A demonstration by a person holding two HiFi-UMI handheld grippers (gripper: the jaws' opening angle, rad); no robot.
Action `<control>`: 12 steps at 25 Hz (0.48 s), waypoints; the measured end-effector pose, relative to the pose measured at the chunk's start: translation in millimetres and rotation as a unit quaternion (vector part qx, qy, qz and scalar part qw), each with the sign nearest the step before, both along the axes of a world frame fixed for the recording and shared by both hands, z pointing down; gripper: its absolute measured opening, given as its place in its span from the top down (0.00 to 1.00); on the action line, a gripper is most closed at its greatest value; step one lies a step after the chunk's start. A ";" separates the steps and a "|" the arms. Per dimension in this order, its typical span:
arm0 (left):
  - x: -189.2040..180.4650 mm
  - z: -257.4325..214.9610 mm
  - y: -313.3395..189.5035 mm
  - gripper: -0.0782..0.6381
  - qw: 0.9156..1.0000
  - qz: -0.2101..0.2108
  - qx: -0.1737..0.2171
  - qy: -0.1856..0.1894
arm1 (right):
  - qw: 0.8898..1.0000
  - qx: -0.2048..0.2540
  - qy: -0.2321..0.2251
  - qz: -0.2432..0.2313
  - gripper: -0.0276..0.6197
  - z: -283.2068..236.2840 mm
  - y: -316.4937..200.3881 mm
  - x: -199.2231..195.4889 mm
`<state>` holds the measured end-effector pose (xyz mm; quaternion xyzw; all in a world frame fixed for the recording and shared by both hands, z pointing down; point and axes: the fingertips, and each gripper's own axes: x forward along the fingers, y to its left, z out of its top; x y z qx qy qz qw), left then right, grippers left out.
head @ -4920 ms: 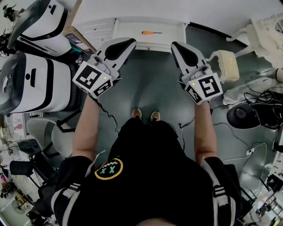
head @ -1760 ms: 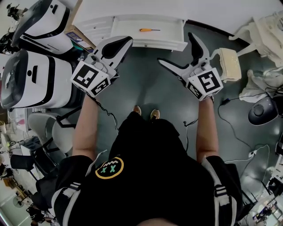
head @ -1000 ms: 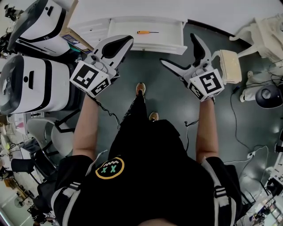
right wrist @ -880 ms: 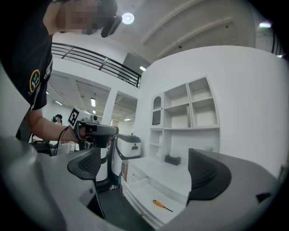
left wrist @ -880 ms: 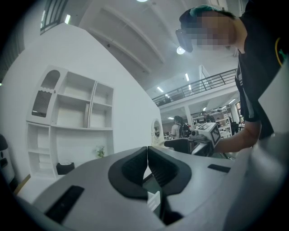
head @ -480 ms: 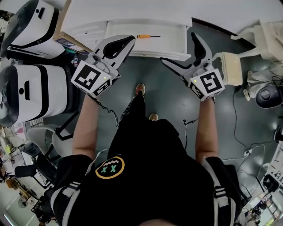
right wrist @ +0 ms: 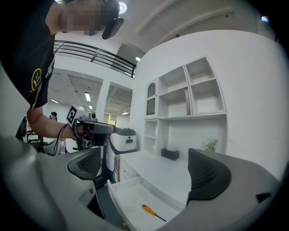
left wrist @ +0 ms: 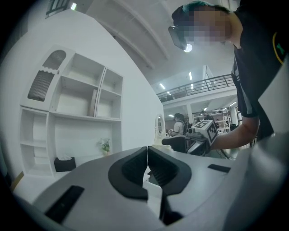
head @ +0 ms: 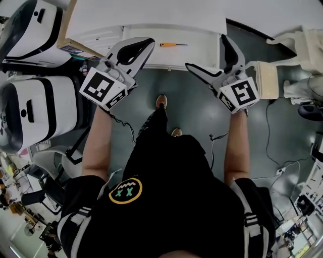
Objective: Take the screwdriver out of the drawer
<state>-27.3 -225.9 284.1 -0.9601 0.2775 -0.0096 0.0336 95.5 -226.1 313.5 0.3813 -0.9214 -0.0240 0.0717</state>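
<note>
The white desk [head: 146,15] fills the top of the head view, and in the right gripper view a shelf unit [right wrist: 180,99] stands on the back of it. Under the desk top the drawer [head: 199,53] is pulled out towards you, so its inside is free to reach from above.

Your right gripper [head: 207,52] hangs over the right half of the drawer, with its two jaws spread wide and nothing between them. Your left gripper [head: 148,42] is at the left front corner of the drawer; its jaws are pressed together and hold nothing.

The screwdriver [head: 173,45] lies flat on the drawer floor, alone and apart from the walls. In the head view its orange handle points to your left and its thin dark shaft to your right. The right gripper view shows it low between the open jaws [right wrist: 153,212], but well below them.

I judge that the step now is the reach, and the right gripper is the better one for it. Bring it down over the orange handle, not over the shaft, because the shaft looks too thin to hold well. Turn the jaws so they stand across the handle, one on each side. The tool is low, so the jaw tips must probably come almost to the drawer floor before you close. Close slowly, since a round handle can roll away. Then lift straight up until it is above the drawer walls.
</note>
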 end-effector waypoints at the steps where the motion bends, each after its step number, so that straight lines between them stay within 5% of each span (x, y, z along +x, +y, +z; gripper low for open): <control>1: -1.2 1.8 -5.5 0.86 1.000 0.001 0.000 -0.002 | 1.000 -0.002 0.003 0.000 0.06 2.3 -5.8 -1.7; 12: -19.2 17.7 -44.2 0.86 1.000 0.010 -0.002 -0.011 | 0.993 -0.039 0.106 -0.046 0.06 70.5 -64.2 -36.2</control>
